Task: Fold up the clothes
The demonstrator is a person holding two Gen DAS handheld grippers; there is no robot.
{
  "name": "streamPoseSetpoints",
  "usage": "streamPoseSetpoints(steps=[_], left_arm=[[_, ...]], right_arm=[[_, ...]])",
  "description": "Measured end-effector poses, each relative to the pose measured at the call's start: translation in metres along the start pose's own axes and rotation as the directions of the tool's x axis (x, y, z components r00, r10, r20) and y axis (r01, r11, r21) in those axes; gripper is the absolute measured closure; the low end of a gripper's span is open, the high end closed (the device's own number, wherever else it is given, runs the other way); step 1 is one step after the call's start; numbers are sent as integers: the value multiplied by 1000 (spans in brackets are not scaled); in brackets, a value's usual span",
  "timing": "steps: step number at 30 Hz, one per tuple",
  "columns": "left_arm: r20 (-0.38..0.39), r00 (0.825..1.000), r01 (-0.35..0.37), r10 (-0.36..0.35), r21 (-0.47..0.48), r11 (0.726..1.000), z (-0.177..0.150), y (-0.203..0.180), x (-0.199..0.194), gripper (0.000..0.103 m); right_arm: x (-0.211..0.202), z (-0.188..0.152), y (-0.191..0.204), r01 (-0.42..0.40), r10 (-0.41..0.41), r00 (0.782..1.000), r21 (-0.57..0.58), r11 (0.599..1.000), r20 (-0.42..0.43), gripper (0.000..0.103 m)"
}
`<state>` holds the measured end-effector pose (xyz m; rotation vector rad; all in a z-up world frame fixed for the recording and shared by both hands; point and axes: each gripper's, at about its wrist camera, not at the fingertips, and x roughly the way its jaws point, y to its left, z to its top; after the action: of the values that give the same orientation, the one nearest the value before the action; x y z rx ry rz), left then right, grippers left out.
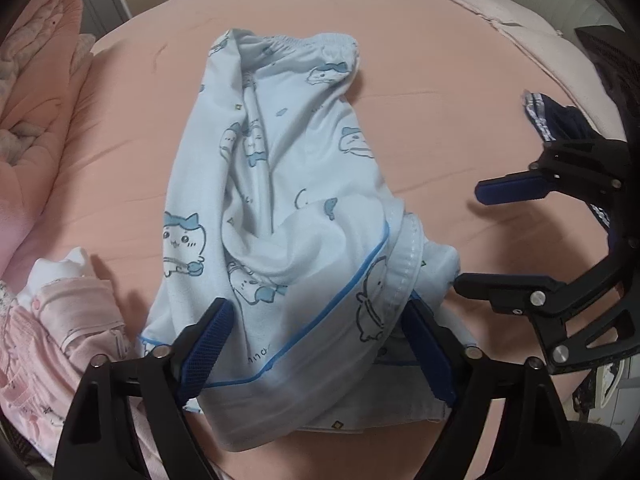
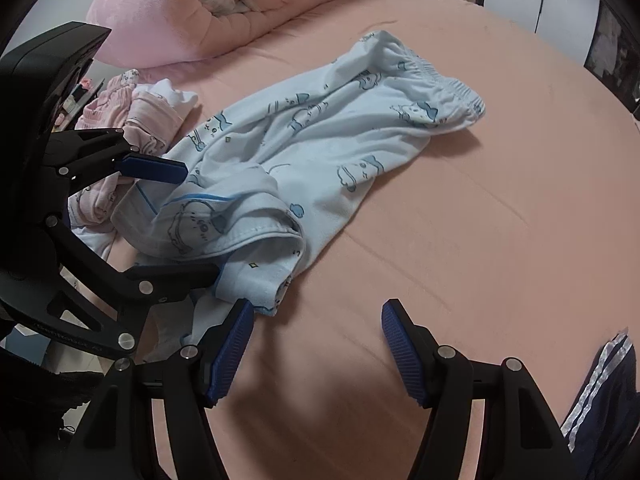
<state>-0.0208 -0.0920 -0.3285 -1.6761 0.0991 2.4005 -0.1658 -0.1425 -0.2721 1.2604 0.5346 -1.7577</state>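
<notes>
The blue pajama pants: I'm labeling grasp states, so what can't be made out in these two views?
- Left wrist view: whether the left gripper pads press the blue pajama pants; draped cloth covers the gap.
- Both views: the near leg hems, bunched under folds.
- Right wrist view: the navy striped garment, cut by the frame edge.
- The pink clothes pile, partly behind the left gripper's arm.

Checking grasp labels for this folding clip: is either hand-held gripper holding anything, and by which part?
Nothing is gripped. The left hand-held gripper straddles the blue-piped hem of the light blue pajama garment, pads not pressing. The right hand-held gripper is open over bare sheet.
</notes>
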Motion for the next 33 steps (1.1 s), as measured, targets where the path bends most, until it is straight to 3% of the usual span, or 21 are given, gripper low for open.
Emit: streamPoseSetpoints(steps=[2, 5, 6, 8, 11, 17, 29, 33], left_arm=[[6, 999, 49, -49, -24, 999, -1, 4, 1, 40], [6, 997, 75, -75, -34, 997, -2, 7, 1, 54], [7, 997, 83, -83, -38, 996, -2, 7, 2, 58], [27, 997, 78, -76, -61, 995, -1, 11, -2, 75], [46, 994, 99, -94, -110, 989, 0, 20, -4, 88], [70, 983, 182, -172, -193, 964, 3, 45, -10, 93], [133, 981, 164, -142, -177, 970, -6, 68, -39, 94], [134, 986, 118, -97, -156, 981, -8, 76, -41, 94]], right_arm=[[1, -1, -1, -4, 4, 1000, 9, 1000, 0, 37], [1, -2, -1, -30, 29, 999, 28, 999, 13, 37], [2, -2, -1, -47, 46, 999, 37, 998, 18, 37], [3, -2, -1, -63, 63, 998, 49, 997, 19, 37], [6, -3, 1, -70, 70, 997, 44, 997, 10, 37], [7, -1, 1, -98, 96, 995, 53, 994, 28, 37], [-2, 11, 26, -171, 170, 983, 7, 985, 66, 37], [0, 11, 41, -148, 149, 987, -17, 989, 59, 37]])
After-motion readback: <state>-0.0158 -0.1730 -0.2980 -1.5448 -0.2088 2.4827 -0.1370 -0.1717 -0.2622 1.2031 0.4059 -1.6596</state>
